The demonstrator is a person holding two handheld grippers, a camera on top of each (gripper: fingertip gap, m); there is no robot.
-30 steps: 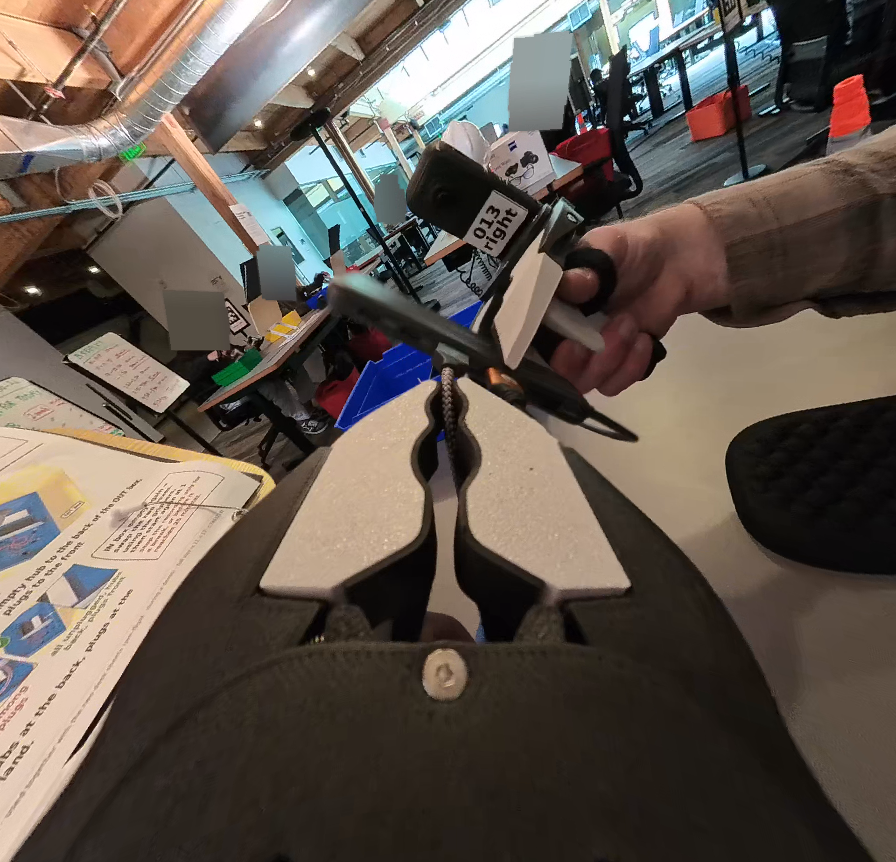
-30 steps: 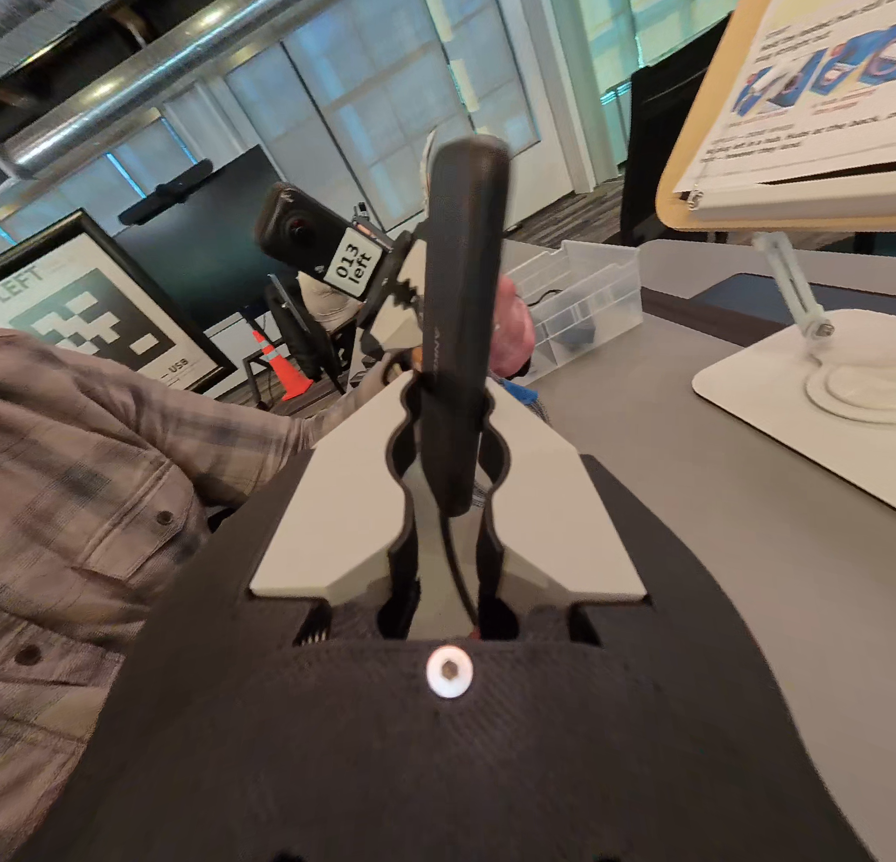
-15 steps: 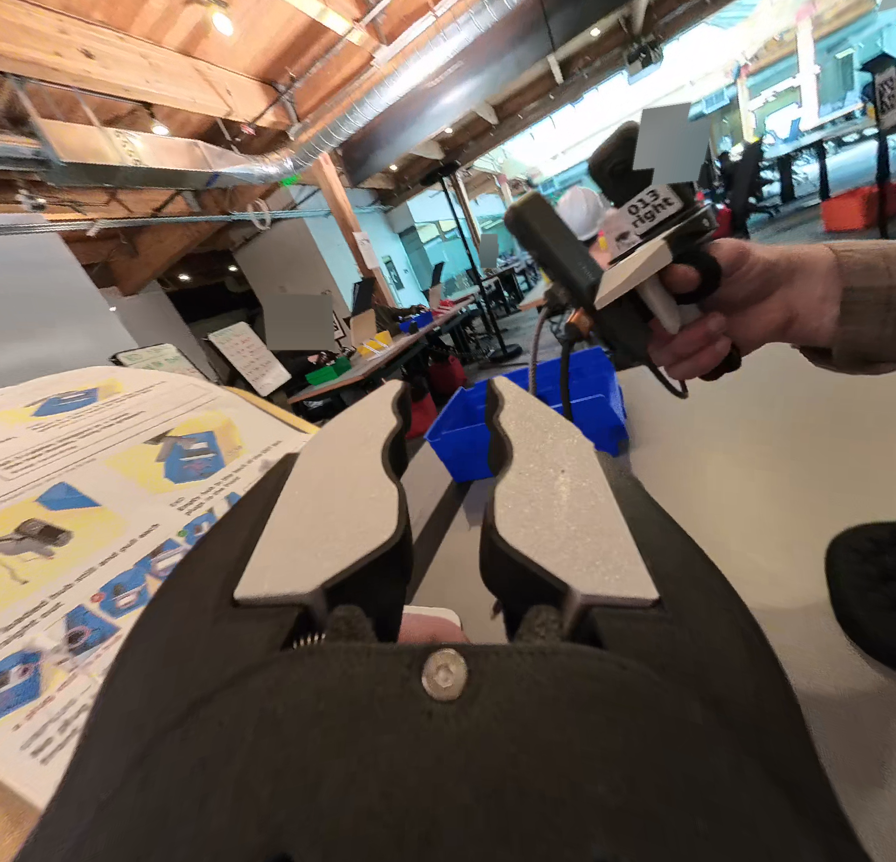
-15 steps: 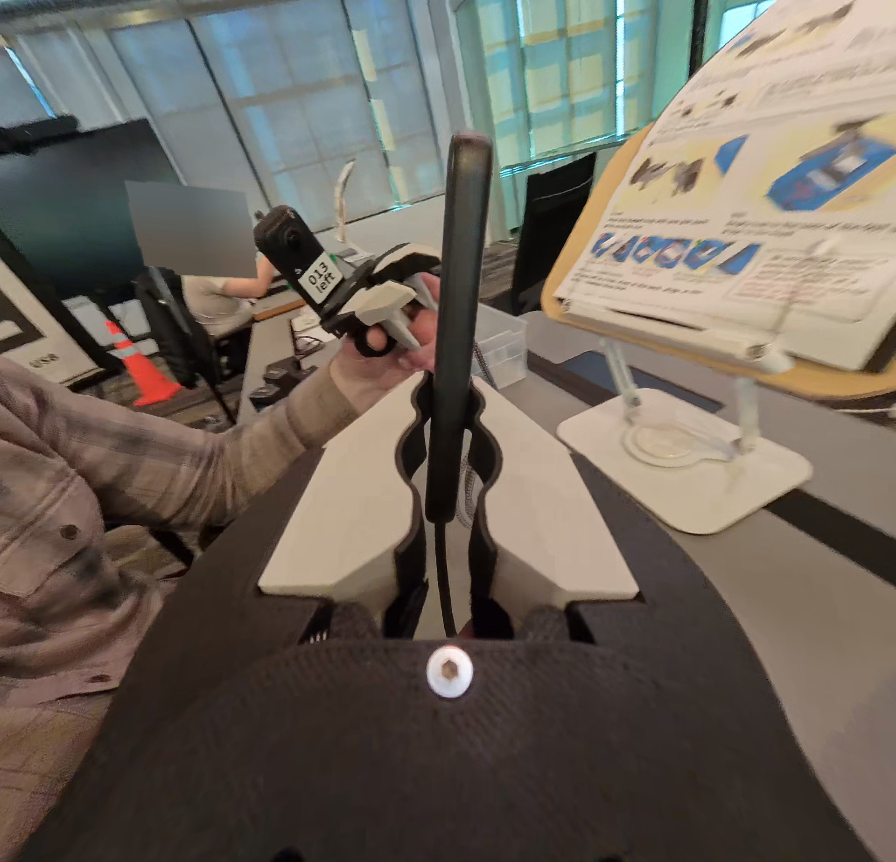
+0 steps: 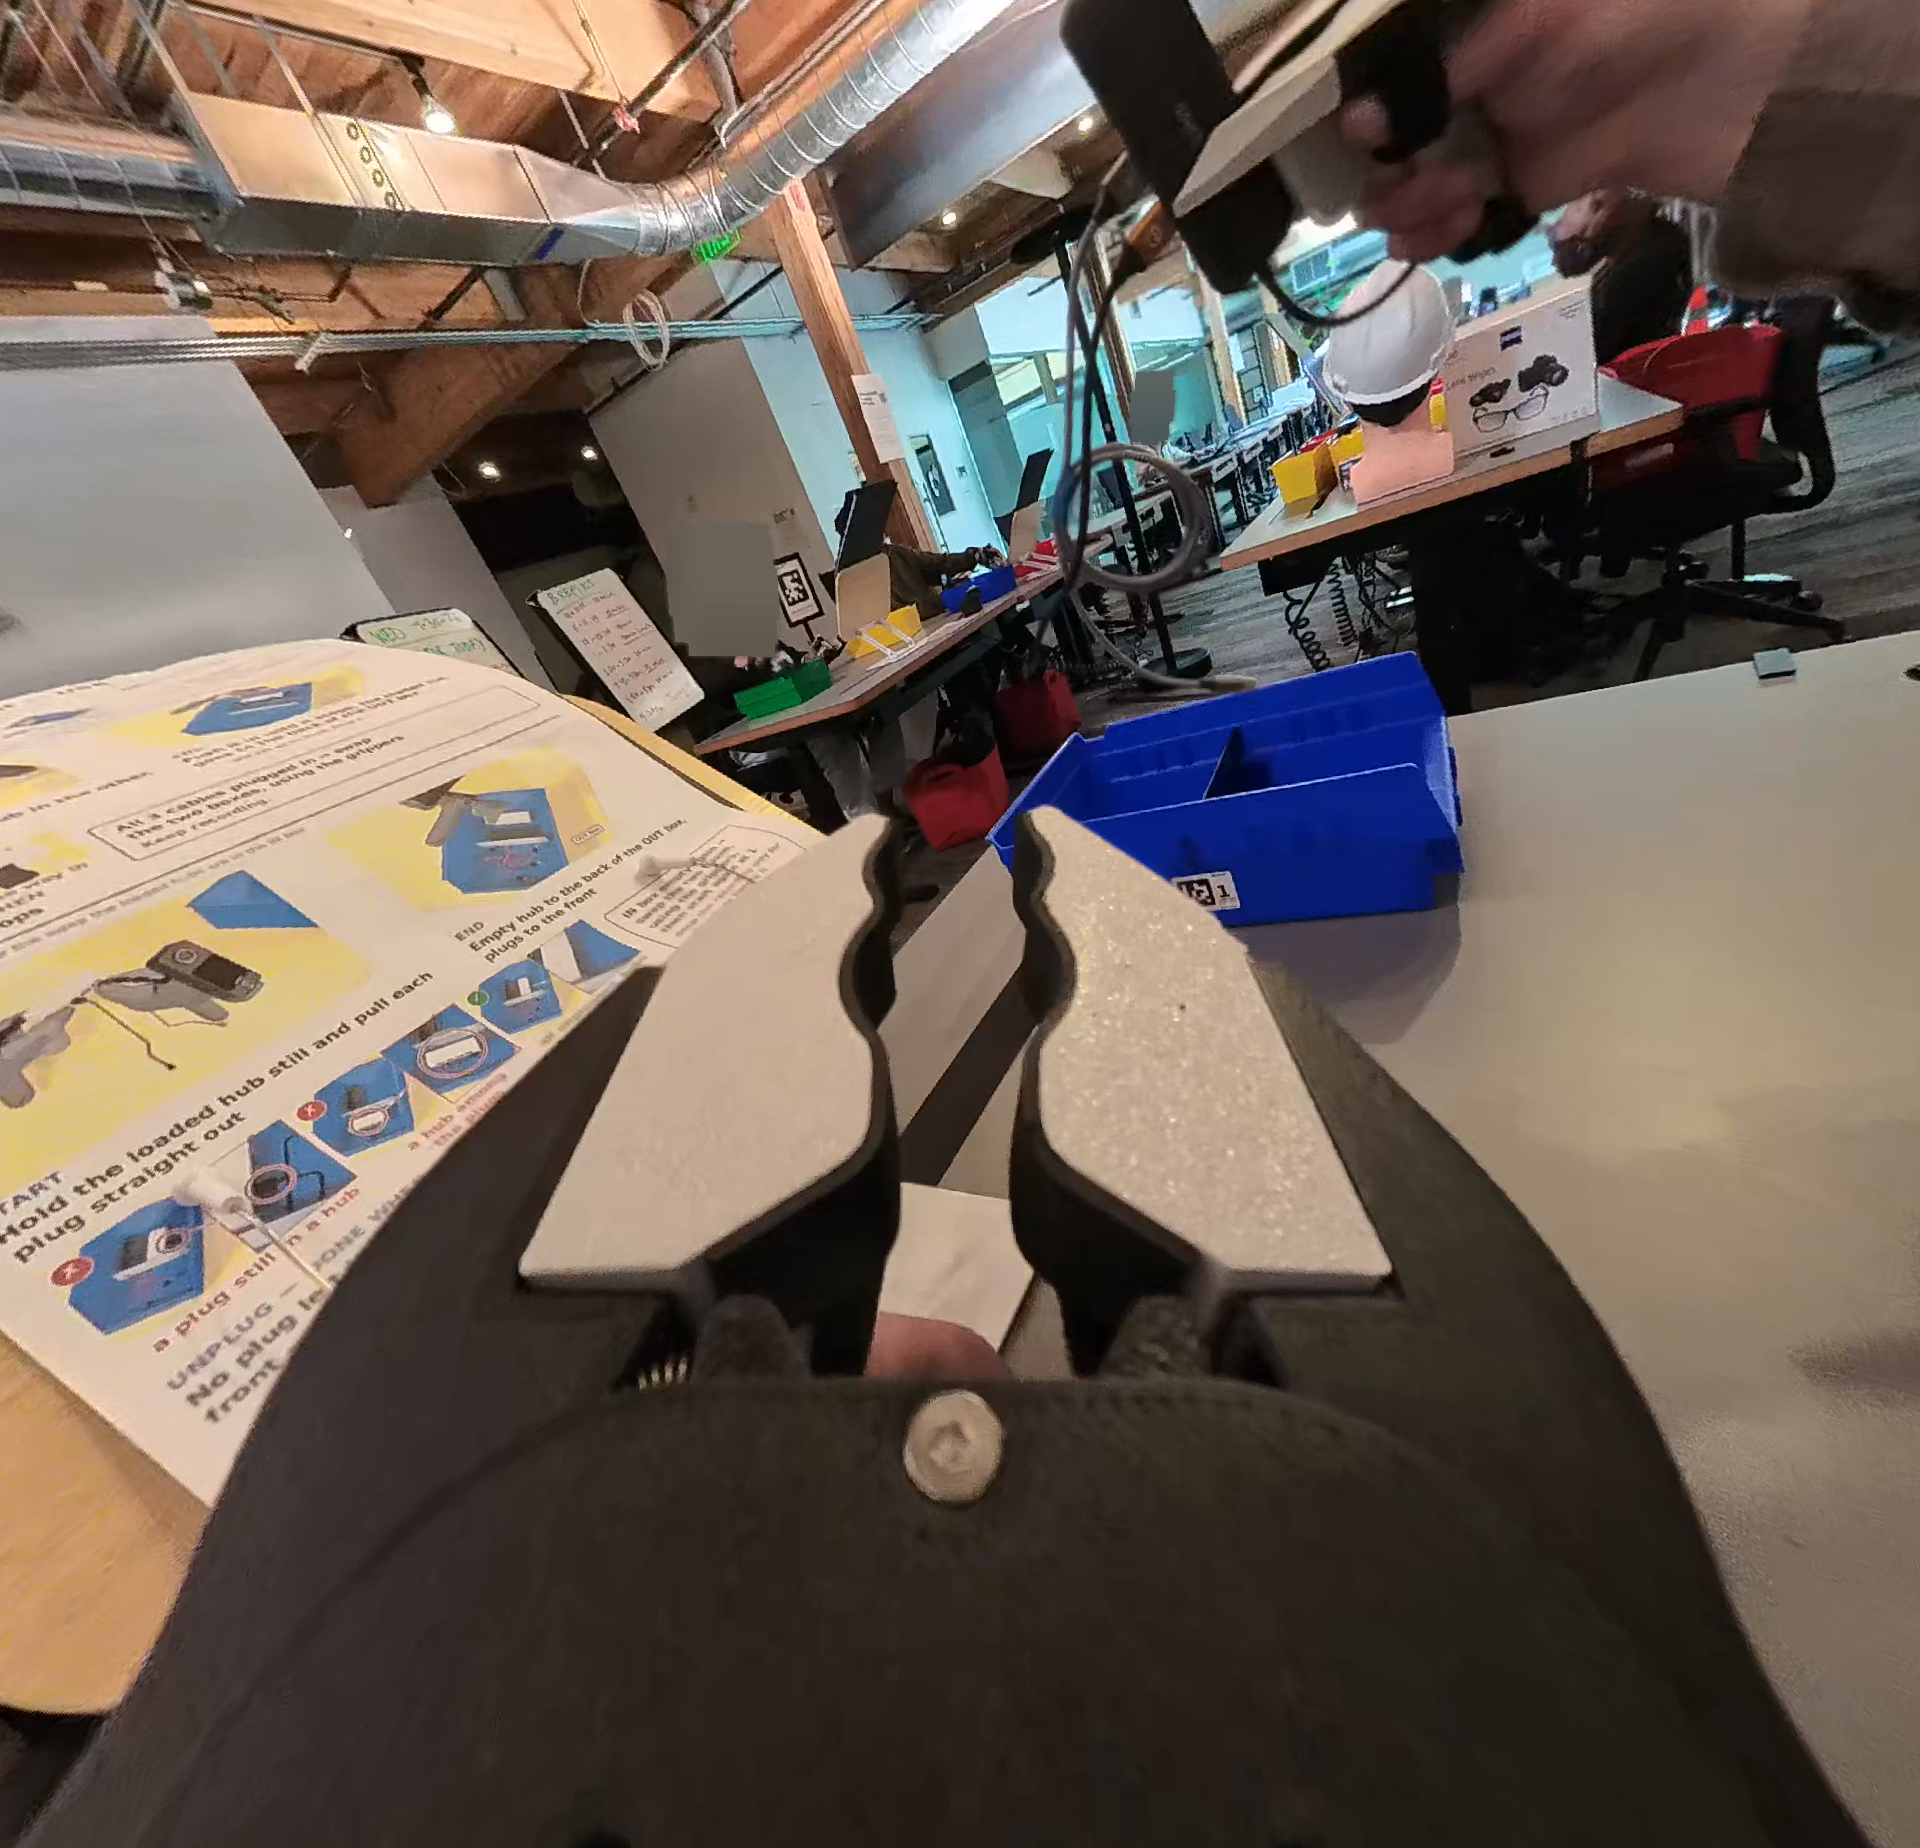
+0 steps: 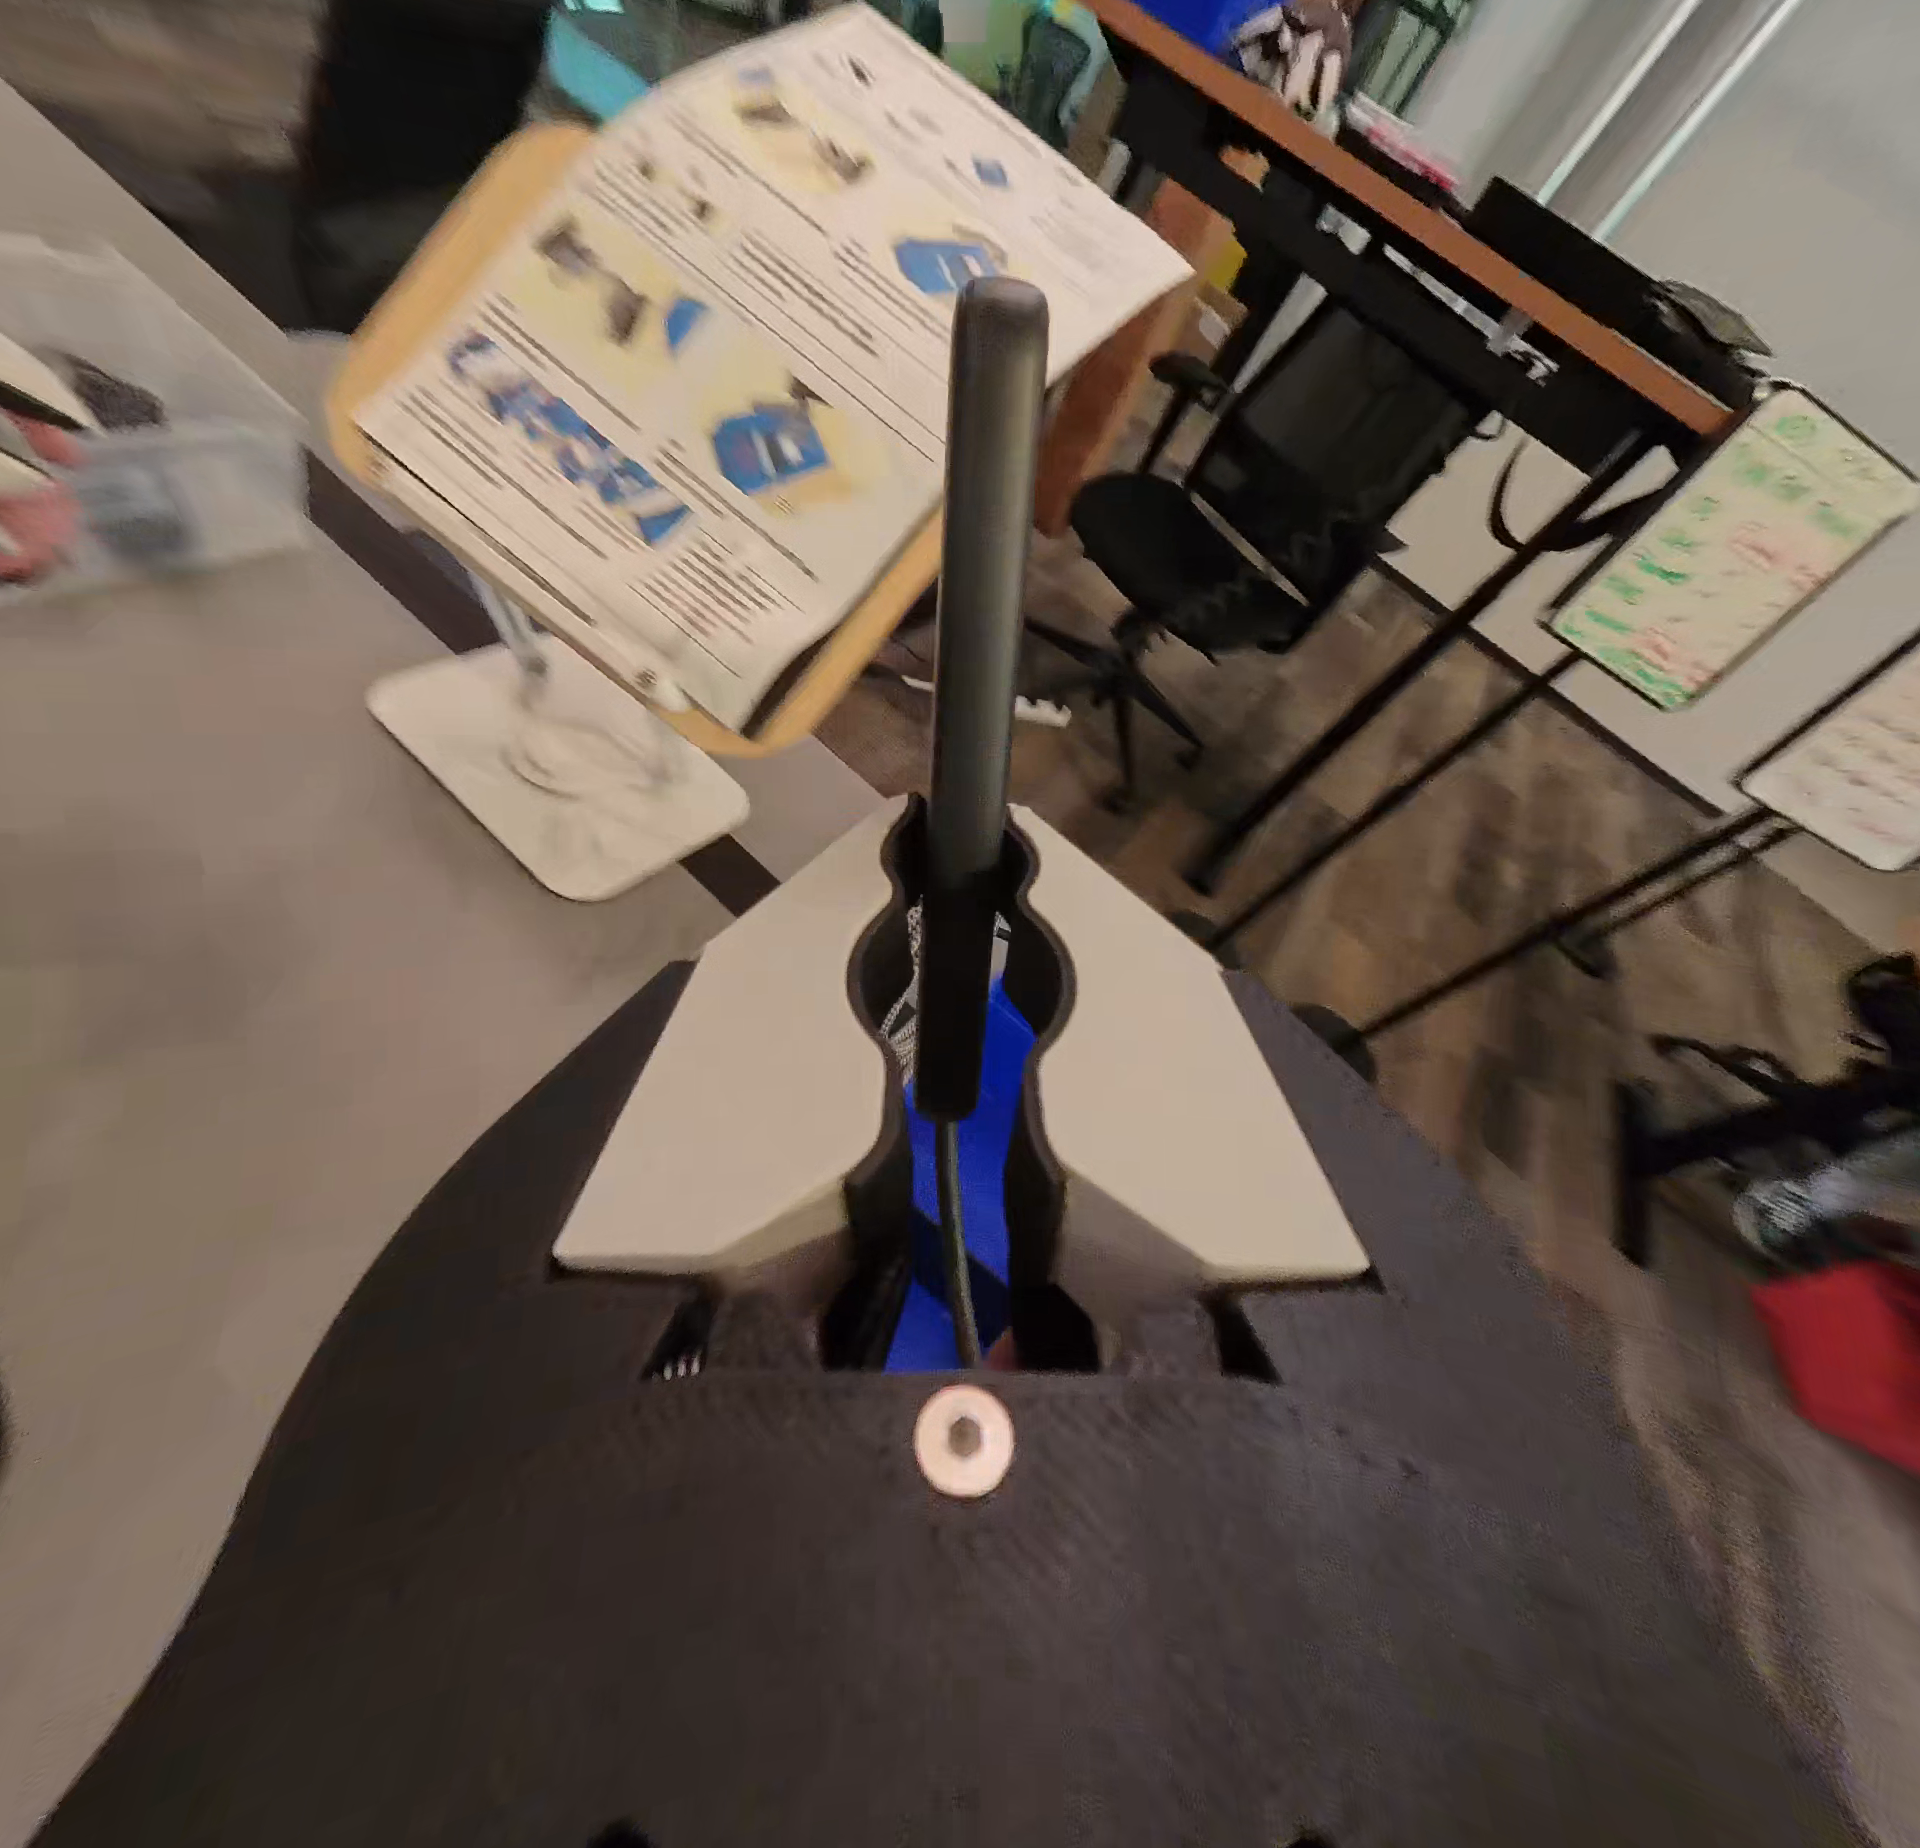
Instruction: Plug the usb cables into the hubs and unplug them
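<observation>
My left gripper (image 5: pixel 951 848) is open and empty, above the grey table (image 5: pixel 1621 967). My right gripper (image 6: pixel 966 832) is shut on a slim black USB hub (image 6: pixel 982 603), seen edge-on and sticking up out of the jaws. In the left wrist view the right gripper (image 5: pixel 1262 110) holds the hub (image 5: pixel 1174 105) high at the top right, and grey and black cables (image 5: pixel 1086 364) hang down from it in a loop. A braided cable (image 6: pixel 909 977) and the hub's own thin black lead (image 6: pixel 956 1237) show between the right jaws.
A blue divided bin (image 5: pixel 1247 811) stands on the table ahead of my left gripper; it also shows under the right jaws (image 6: pixel 961 1175). An instruction sheet on a wooden stand (image 5: pixel 312 915) (image 6: pixel 727 427) has a white base (image 6: pixel 561 759). A clear plastic box (image 6: pixel 135 468) sits far left. The left gripper's tips are roughly 35 cm from the right gripper's.
My left gripper let go of the braided cable, opened and drew back. My right gripper lifted the hub with its dangling cables and swung over towards the blue bin.
</observation>
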